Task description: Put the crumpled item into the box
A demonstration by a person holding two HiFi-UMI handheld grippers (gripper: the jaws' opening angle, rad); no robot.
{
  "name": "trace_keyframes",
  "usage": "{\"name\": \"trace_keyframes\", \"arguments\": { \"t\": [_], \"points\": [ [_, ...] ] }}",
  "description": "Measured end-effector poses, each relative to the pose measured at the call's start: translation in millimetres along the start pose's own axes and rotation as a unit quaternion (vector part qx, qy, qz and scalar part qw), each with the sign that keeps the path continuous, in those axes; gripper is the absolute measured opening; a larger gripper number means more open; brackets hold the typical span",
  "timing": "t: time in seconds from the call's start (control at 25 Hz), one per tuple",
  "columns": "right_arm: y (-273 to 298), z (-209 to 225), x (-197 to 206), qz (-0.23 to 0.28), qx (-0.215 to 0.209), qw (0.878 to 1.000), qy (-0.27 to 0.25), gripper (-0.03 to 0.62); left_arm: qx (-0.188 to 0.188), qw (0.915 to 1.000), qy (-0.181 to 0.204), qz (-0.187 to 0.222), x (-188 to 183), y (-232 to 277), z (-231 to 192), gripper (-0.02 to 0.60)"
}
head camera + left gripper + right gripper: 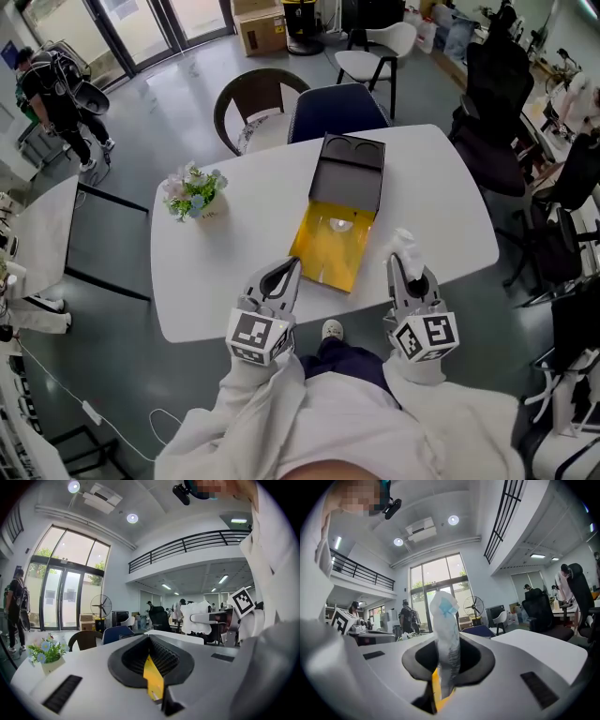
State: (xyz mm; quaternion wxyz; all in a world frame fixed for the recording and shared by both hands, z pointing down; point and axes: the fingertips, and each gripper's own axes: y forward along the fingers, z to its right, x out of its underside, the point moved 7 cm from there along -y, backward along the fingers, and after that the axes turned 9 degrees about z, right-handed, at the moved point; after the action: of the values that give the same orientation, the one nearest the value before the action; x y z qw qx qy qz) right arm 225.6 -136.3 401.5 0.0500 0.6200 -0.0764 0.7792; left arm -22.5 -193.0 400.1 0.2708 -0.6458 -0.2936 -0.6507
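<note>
While a person in a white top works at the near edge of a white table with rounded corners (422, 178), the right gripper (405, 267) has a crumpled white plastic wrapper with a pale blue patch (403, 242) pinched between its jaws. They close on the wrapper's lower end, and most of it sticks out past the tips. The wrapper is held just to the right of an open box with a glossy yellow inside and a black flap lid (323, 253). That box lies flat on the table between the two grippers, and apart from a spot of glare nothing shows inside it. The left gripper (284, 274), jaws drawn together on nothing, sits at the box's near left corner. A small pot of pale flowers (194, 192) stands well to the left.

The wrapper looks very light, thin and soft, with nothing in it to break. Film of this kind tends to be slippery and springy, so a firm pinch across a bunched fold, as at the lower end here, seems the safest hold. Being so light, it may cling to the pads or drift rather than drop, so a release low inside the yellow tray looks wise. The box itself appears to be light card and could slide if nudged.
</note>
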Motion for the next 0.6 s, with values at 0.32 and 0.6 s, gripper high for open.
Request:
{"name": "trace_keyframes", "arguments": {
  "t": [0.32, 0.6],
  "points": [
    [35, 30, 12, -0.013, 0.001, 1.0, 0.004, 0.067, -0.015, 0.9999, -0.005, -0.003, 14, 31, -14, 0.015],
    [49, 37, 18, -0.026, -0.013, 0.999, 0.013, 0.067, -0.043, 0.9988, -0.019, -0.013, 22, 27, -18, 0.015]
  ]
}}
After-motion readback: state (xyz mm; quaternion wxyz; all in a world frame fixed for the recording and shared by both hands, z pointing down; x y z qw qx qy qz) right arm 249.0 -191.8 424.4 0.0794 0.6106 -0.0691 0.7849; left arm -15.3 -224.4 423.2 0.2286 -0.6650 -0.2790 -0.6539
